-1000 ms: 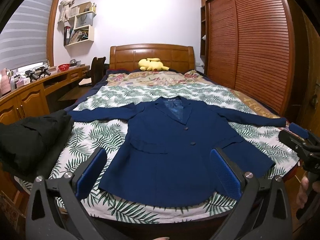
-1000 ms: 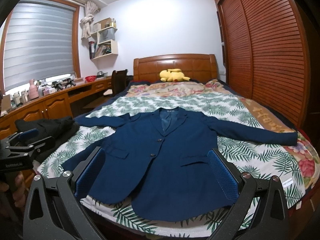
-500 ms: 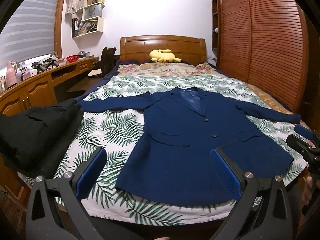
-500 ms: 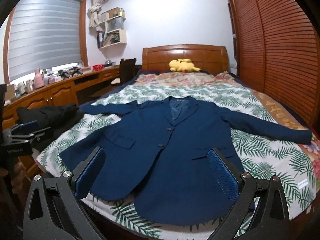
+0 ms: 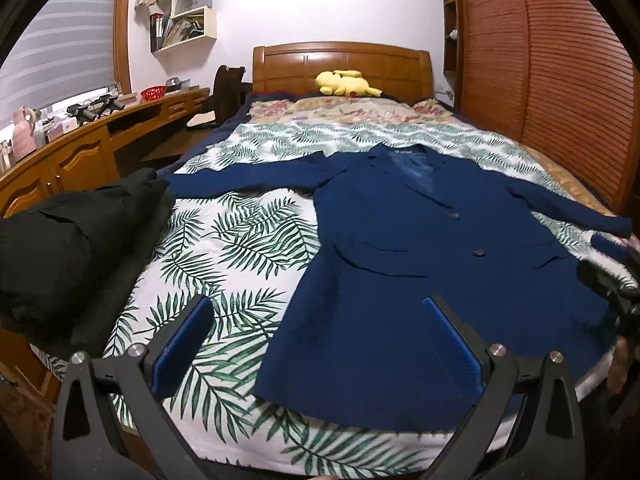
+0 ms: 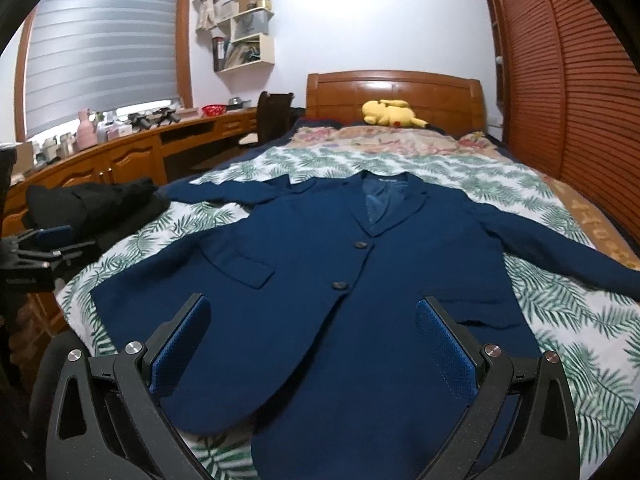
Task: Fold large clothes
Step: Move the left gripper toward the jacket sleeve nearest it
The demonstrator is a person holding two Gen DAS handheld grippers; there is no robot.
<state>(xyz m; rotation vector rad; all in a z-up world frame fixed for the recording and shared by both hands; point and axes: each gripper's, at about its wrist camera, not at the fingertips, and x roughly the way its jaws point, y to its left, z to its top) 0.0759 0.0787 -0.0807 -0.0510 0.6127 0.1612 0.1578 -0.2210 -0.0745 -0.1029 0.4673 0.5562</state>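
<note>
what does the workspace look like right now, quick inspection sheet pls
surface: bed with a leaf-print cover, floral cover behind it.
job's things: navy blazer lying flat, front up, sleeves spread, not yet folded.
clutter: black garment heaped at the bed's left edge; yellow plush toy by the headboard.
grippers: left gripper and right gripper both hover near the hem, jaws open, holding nothing.
cables: nothing seen.
surroundings: wooden desk under a blinded window, wall shelves, slatted wardrobe doors.
</note>
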